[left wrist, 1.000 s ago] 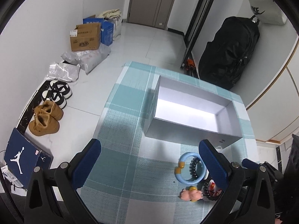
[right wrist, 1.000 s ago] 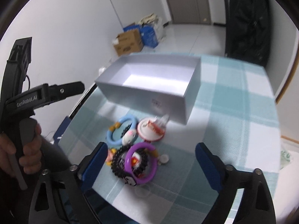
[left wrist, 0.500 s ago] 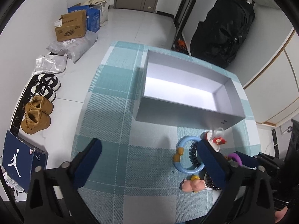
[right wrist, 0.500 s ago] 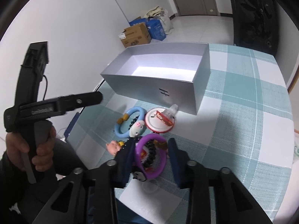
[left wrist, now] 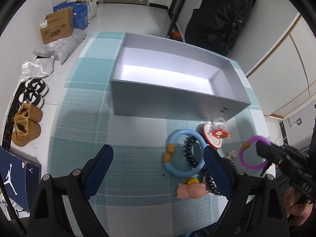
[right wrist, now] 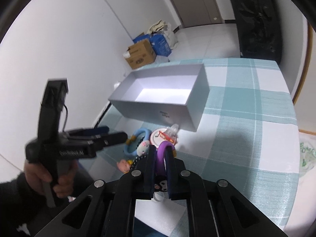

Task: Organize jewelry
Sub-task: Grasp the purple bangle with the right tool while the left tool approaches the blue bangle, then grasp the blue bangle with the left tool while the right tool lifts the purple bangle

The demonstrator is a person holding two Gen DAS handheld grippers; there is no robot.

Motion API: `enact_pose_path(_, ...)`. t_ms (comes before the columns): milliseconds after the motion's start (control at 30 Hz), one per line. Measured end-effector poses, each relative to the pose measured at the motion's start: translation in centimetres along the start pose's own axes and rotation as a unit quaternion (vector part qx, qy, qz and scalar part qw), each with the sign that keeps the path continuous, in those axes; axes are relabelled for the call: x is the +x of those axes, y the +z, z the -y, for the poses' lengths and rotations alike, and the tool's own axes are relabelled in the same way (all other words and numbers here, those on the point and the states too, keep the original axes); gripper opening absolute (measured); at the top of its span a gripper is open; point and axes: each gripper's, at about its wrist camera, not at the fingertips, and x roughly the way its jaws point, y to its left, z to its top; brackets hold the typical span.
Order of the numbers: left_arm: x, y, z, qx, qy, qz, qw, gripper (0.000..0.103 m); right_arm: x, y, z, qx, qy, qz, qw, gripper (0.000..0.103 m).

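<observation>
Purple bangle being clamped in the right gripper, lifted clear of the checked tablecloth.

Right gripper's jaws pressing together on the bangle's band, having just been closing on it; left gripper hanging with jaws standing apart and nothing between the pads, having just been narrowing slightly; blue bangle lying flat on the cloth with a black bead strand crossing it; red-and-white round piece sitting just beside it, near the box wall; pink pig charm lying nearer the camera; grey open box standing beyond the pile, holding nothing visible inside.
</observation>
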Motion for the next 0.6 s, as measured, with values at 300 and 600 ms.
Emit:
enact_pose_path(300, 1.4, 0.2, 1.9, 0.026, 0.001, -0.019, 0.9995, 0.09, -1.9, 0.3, 1.0, 0.026, 0.006, 0.028, 0.999, 0.008)
enact_pose_path(600, 1.7, 0.1, 2.5, 0.054, 0.015, -0.023, 0.9981, 0.054, -2.2, 0.4, 1.5, 0.035, 0.01, 0.036, 0.999, 0.008)
